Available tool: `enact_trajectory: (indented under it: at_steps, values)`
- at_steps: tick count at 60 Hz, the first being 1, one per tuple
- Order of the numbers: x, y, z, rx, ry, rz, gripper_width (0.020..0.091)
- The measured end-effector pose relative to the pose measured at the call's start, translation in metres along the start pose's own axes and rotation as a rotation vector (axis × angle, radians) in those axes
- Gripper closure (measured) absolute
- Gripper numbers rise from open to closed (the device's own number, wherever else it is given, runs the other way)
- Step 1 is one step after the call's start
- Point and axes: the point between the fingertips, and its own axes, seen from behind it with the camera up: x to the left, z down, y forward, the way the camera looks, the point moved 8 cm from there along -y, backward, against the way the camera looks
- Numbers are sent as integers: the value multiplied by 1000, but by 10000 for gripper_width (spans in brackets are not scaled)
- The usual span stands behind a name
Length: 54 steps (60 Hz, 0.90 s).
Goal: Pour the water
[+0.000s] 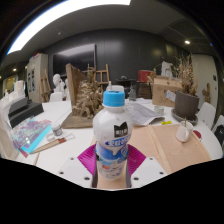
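1. Left: flat printed packet (32, 133) on white worktop (75, 150), glossy; clear of the work.
2. Centre: bottle (112, 135) upright between the jaws of the gripper (112, 165), just above worktop edge. Clear ribbed plastic, blue-and-white label, pale blue cap on.
3. Jaws: magenta pads (88, 160) close on both flanks; appear clamped on the bottle, though contact partly hidden.
4. Technique: keep grip at mid-body, squeeze lightly since thin plastic flexes; remove cap before tilting.
5. Right: brown board (172, 147), matte, flat; small white object (184, 130) beyond. No receiving vessel identifiable.
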Motion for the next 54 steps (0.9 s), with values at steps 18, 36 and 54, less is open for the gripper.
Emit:
enact_trajectory:
  at_steps: [18,36,54]
  values:
    - [-85,20,-122,-69,625,-248,733]
    - [-210,80,-142,-43,1435,-418,732]
    - [-267,110,-102,10,1973,-461,733]
